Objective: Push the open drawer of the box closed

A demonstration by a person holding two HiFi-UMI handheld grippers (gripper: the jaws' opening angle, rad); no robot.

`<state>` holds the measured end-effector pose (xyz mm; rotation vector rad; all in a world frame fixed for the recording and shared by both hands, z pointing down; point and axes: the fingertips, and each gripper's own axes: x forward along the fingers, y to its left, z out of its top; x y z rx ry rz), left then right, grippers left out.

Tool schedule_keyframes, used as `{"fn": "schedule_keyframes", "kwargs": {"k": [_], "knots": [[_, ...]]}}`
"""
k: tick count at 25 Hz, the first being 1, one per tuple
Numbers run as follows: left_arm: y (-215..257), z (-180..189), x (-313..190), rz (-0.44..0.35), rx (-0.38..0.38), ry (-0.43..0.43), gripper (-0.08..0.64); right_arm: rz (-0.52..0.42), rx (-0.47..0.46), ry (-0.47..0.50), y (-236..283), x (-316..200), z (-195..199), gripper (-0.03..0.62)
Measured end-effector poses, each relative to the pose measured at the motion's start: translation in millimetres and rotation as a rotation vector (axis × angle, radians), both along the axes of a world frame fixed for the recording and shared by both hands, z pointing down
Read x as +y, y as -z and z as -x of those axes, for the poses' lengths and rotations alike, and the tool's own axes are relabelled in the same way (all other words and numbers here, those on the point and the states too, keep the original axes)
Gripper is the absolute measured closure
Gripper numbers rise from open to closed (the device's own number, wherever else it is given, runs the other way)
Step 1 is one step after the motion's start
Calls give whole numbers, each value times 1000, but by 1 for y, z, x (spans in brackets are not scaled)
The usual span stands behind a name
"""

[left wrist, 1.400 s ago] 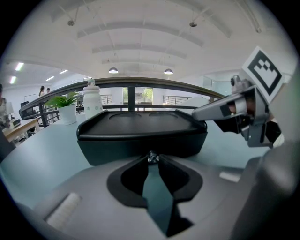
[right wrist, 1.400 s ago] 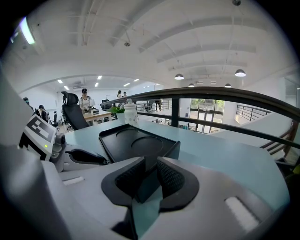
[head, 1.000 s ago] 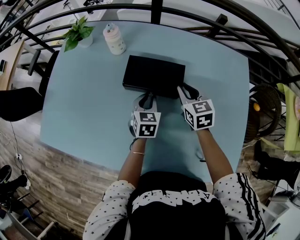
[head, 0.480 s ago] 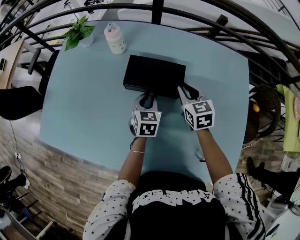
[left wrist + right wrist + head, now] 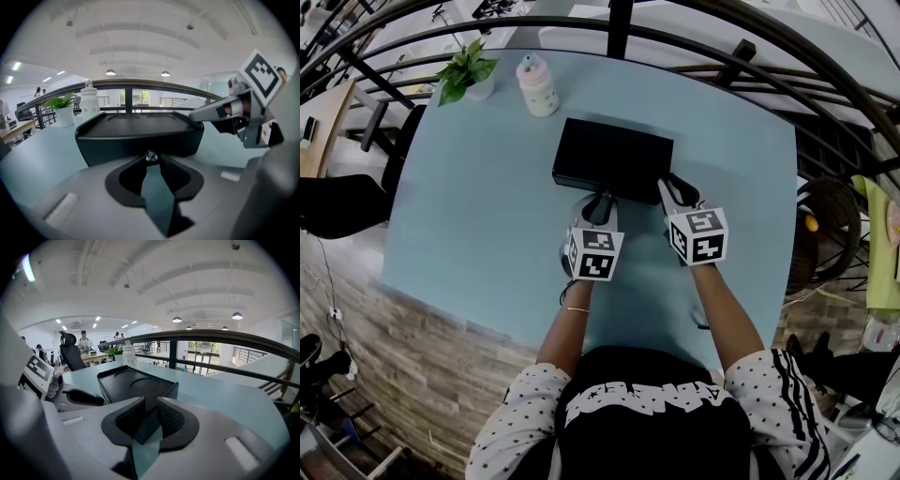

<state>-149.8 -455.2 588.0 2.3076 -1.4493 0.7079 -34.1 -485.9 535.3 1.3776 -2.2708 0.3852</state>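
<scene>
The black box point(image 5: 614, 157) lay flat on the pale blue counter point(image 5: 469, 206), near its middle and just ahead of the person; its long near face was turned toward both arms. The left hand-held gripper point(image 5: 598, 202) was set against that near face, left of its centre; in the left gripper view its jaws were drawn almost together, their tips closing on either side of a small shiny knob point(image 5: 151, 156) on the dark front of the box point(image 5: 140, 136). The face that carried the knob looked level with the rest of the box in the head view; whether the drawer sat fully home could not be told. The right hand-held gripper point(image 5: 675, 192) stood at the box's near right corner, touching or just beside it; in the right gripper view its jaws point(image 5: 148, 416) were a narrow gap apart with nothing gripped, only the counter and the corner of the box point(image 5: 136, 387) showing through the gap. At the far left of the counter stood a potted plant point(image 5: 467, 70); a pale bottle point(image 5: 537, 84) stood just to its right, well apart from the box; a dark railing point(image 5: 722, 42) curved round the counter's far side.
</scene>
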Motion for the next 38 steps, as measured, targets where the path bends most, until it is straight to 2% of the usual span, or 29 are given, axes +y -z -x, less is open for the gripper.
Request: {"fn": "schedule_keyframes", "kwargs": {"k": [4,9,11,15,26,38], "knots": [[10,-2,9,-16,7,-17,560,-1,-38,-29,4,2,-5,529],[31,1,18,-70,31,-12,560,-5,-30,-19,13,7,0,526],[44,0,20,-96,44,-15,560,-23,-44,-21,24,10,0,531],[72,-4,23,-140,77,-26,560,-75,-82,-21,49,19,0,595],[147,-6,52,-236,105,-59,560,-225,-235,11,125,69,2,595],[194,-22,81,-301,112,-94,560,-291,-277,17,159,111,-8,595]]}}
